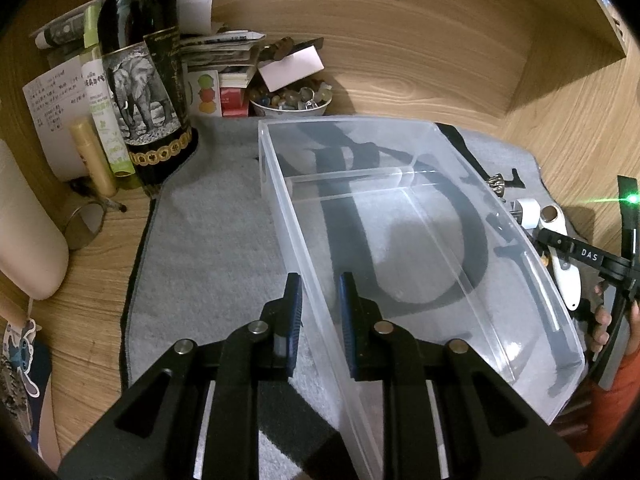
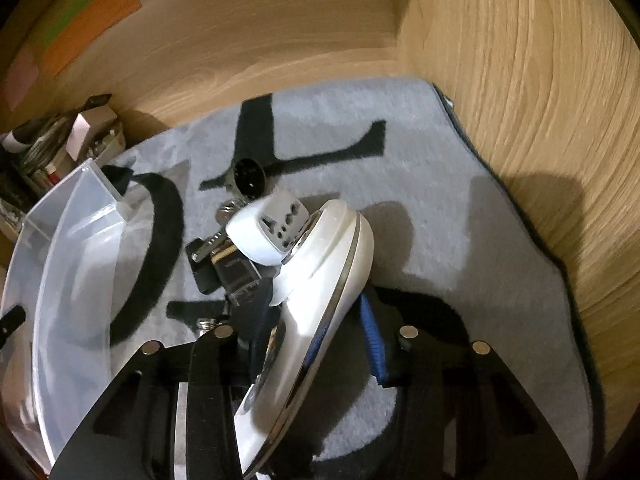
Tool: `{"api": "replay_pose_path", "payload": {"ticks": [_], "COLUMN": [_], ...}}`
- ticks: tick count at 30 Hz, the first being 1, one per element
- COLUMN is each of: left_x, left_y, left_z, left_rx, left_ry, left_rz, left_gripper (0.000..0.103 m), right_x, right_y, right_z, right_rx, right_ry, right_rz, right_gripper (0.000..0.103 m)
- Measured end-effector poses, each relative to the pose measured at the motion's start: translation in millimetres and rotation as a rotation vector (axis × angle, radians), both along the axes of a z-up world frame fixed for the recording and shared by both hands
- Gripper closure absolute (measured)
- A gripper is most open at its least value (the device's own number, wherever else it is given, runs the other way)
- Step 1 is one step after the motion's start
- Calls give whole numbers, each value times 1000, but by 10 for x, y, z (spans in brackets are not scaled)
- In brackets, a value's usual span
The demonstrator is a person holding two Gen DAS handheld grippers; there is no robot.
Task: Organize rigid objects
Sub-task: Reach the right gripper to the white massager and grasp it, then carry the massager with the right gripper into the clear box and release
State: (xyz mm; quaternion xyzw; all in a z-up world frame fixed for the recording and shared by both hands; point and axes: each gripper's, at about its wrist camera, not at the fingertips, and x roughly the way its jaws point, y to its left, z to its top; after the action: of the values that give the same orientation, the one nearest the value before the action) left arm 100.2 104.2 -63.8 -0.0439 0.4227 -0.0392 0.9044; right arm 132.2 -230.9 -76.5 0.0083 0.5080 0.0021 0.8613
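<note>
My left gripper [image 1: 320,304] is shut on the near left wall of a clear plastic bin [image 1: 344,122], one pad on each side of the wall. The bin stands on a grey mat [image 1: 208,248] and holds nothing. In the right wrist view a white shaver-like device [image 2: 320,280] with a chrome band lies tilted between the fingers of my right gripper [image 2: 312,324], which is shut on it. From the left wrist view that device [image 1: 568,280] shows just right of the bin, under the right gripper [image 1: 584,256].
Beyond the held device lie a white travel adapter [image 2: 272,232], a black round item [image 2: 249,178], keys [image 2: 228,208] and small black parts [image 2: 224,268]. A wine bottle [image 1: 140,60], tubes, papers and a bowl of stones [image 1: 292,102] crowd the back left. Wooden walls rise behind and right.
</note>
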Motion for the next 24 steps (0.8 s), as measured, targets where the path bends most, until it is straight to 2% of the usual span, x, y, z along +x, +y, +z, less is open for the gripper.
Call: {"api": "replay_pose_path", "payload": {"ticks": [13,24], "left_x": [-9,-16], "left_y": [0,6], "left_z": [-3,-3], "left_rx": [-5,-10], "left_ry": [-6,-13], "left_rz": [2,0], "left_gripper": [84,84], "right_x": [-99,-126], "right_y": [87,556], "right_z": [593,1031], "right_rx": [-16,9], "right_ry": [-196,-336], "right_rz": [21,160], "right_gripper": [67,69]}}
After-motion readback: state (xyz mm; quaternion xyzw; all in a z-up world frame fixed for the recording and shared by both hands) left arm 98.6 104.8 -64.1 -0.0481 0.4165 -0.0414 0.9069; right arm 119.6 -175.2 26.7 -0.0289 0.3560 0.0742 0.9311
